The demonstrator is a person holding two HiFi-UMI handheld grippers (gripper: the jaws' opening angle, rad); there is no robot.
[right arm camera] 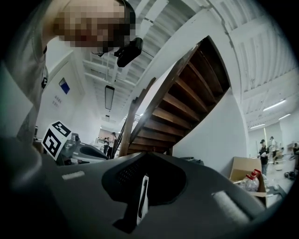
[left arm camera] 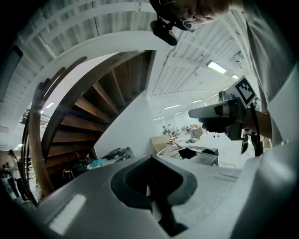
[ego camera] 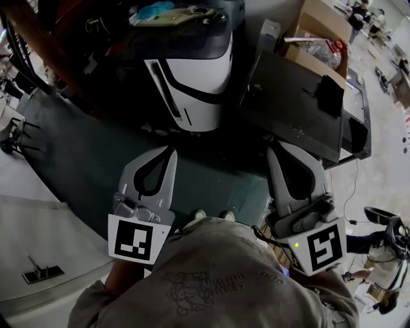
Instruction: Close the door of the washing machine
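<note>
**White round-fronted cabinet with black curved trim and a dark top** [ego camera: 192, 90]: by my reading, the washing machine. It stands at the far edge of a dark green floor mat [ego camera: 77, 160] and is seen from steeply above. No view shows the door clearly, so I cannot tell whether it is ajar or latched.

**Left gripper** [ego camera: 169, 149]: grey, two-jaw, with a marker cube at the rear. The jaws are pressed together with nothing between them. The tip points toward the cabinet, near its front on the left side, and is apart from it.

**Right gripper** [ego camera: 275, 146]: same make. The jaws are closed to a thin slit and hold nothing. It lies to the right of the cabinet's front, clear of it.

**Grey sheet-metal box** [ego camera: 288, 109]: directly right of the cabinet, with a black cloth [ego camera: 330, 96] on its top.

**Brown cardboard carton** [ego camera: 320, 19]: right of the cabinet and beyond the metal box. It holds clear plastic bottles [ego camera: 320, 52].

**Step in hand (judgement):** neither gripper is in contact with the cabinet. The scene fits either an approach to a door left open or a withdrawal from a door already pushed shut.

**Next move:** this depends on the door's state, so it calls for a sight of the cabinet's front before anything else.
</note>
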